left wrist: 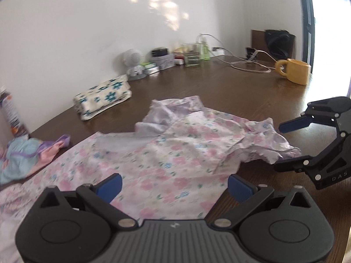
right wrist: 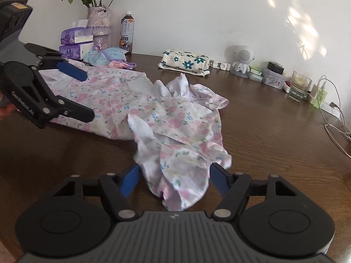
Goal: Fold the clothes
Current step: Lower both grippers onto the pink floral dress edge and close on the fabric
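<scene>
Floral garment (right wrist: pixel 153 114) lies spread but rumpled on the brown table (right wrist: pixel 263 135), in front of the folded flower-print cloth (right wrist: pixel 184 62) by the wall — one side already turned over itself, pale inner face showing, ruffled sleeve (right wrist: pixel 182 173) bunched at the near edge. Could be mid-fold or just laid out; can't tell which.

Right gripper (right wrist: pixel 173 179) spread wide, blue pads either side of that sleeve, nothing pinched — looks lined up to take the ruffle. Left gripper (left wrist: pixel 174 186) also wide, hovering over the garment's skirt end, holding nothing.

Pink-and-blue garment (left wrist: pixel 26 153) sits crumpled beyond the floral one's far end, toward the wall.
</scene>
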